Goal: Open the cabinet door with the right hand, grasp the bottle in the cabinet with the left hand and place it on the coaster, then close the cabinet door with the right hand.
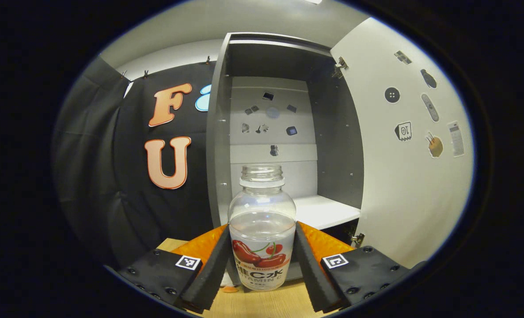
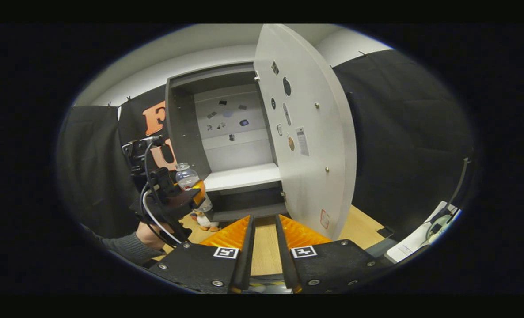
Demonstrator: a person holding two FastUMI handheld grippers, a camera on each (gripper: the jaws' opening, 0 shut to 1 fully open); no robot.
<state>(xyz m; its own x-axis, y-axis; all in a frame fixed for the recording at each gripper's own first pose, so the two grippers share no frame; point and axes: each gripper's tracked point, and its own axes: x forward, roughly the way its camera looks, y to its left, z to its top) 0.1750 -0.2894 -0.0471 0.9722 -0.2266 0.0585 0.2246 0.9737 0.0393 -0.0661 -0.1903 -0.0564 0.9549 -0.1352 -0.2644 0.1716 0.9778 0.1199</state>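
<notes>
Clear bottle [image 1: 262, 229] sits upright, clamped between the left tool's [image 1: 262, 265] fingers.

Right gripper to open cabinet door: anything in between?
Nothing. In the right gripper view, bare wooden tabletop runs from the right gripper toward the cabinet door. Its fingers hold nothing.

Left gripper view close, facing cabinet [image 1: 284, 132]; right gripper view farther back; both share it.
</notes>
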